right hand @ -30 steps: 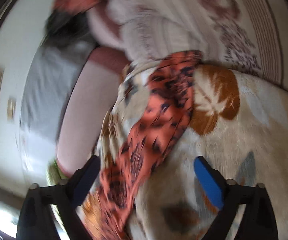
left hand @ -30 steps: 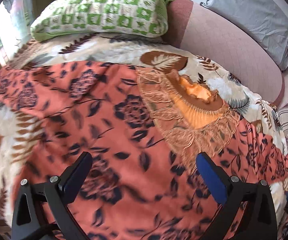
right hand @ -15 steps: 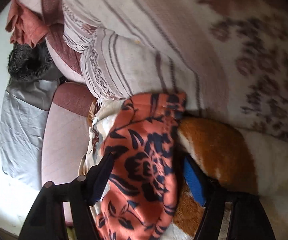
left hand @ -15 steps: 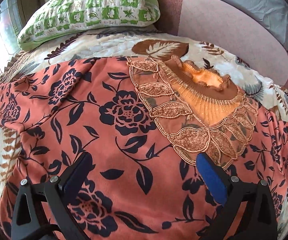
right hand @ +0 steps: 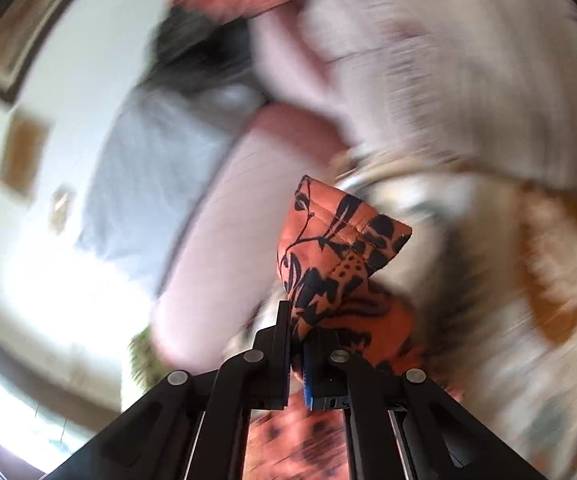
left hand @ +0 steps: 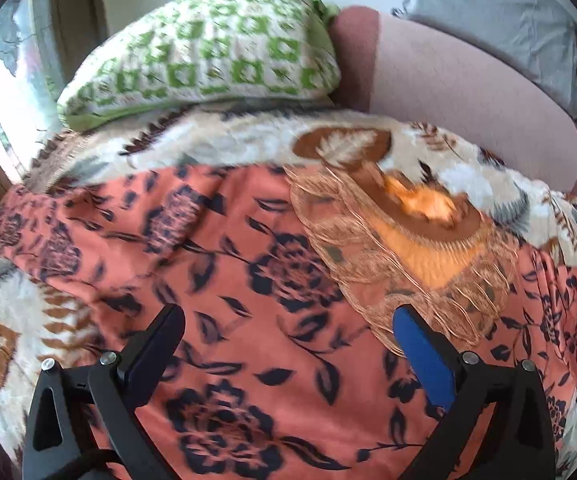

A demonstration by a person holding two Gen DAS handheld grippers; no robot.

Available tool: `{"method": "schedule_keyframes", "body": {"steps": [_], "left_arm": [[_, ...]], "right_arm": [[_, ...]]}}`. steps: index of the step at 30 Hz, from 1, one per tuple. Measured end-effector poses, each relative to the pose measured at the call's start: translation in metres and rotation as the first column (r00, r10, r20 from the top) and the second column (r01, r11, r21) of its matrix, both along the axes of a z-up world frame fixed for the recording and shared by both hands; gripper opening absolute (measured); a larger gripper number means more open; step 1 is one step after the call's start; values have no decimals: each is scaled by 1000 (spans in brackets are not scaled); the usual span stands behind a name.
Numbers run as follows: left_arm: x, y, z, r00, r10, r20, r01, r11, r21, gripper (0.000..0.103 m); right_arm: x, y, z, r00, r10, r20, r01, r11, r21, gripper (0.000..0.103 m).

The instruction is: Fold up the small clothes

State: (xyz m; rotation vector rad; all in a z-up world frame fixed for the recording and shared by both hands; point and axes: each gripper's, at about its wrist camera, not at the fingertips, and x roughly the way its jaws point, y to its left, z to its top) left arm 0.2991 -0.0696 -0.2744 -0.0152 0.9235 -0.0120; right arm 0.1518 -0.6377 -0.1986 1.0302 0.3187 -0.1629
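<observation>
An orange dress with dark flowers (left hand: 248, 280) lies spread flat on a leaf-patterned blanket (left hand: 248, 136). Its lace yoke and neckline (left hand: 416, 236) point to the back right. My left gripper (left hand: 288, 336) is open and empty, hovering just above the middle of the dress. My right gripper (right hand: 296, 340) is shut on a sleeve end of the dress (right hand: 336, 248), which sticks up from between the jaws, lifted off the blanket (right hand: 488, 280). The right wrist view is heavily blurred.
A green and white pillow (left hand: 208, 56) lies at the back of the blanket. A pink headboard cushion (left hand: 468, 92) and a grey pillow (left hand: 488, 12) stand behind. A striped pillow (right hand: 428, 40) lies to the right. A window is at the left.
My right gripper has closed on the sleeve end and lifted it, swinging quickly. My left gripper has drawn back a little over the dress and stays open.
</observation>
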Motion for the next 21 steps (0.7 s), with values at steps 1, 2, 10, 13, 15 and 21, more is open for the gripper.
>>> {"method": "schedule_keyframes", "body": {"steps": [1, 2, 10, 13, 15, 21], "left_arm": [[0, 8, 4, 1000, 18, 13, -18, 1000, 12, 103], [0, 13, 6, 999, 30, 21, -30, 999, 18, 103], [9, 92, 21, 983, 182, 38, -181, 983, -28, 103], [9, 122, 23, 972, 233, 36, -232, 972, -32, 103], [10, 140, 23, 964, 263, 27, -262, 964, -35, 103], [12, 174, 19, 949, 314, 5, -313, 948, -61, 103]], "right_arm": [[9, 26, 9, 999, 49, 14, -49, 999, -12, 4], [22, 53, 16, 994, 102, 28, -102, 995, -22, 4], [119, 265, -19, 906, 423, -11, -423, 906, 19, 5], [141, 335, -58, 863, 502, -51, -498, 864, 73, 5], [159, 373, -83, 835, 543, -90, -536, 839, 89, 9], [181, 436, -156, 703, 668, -244, -618, 744, 255, 39]]}}
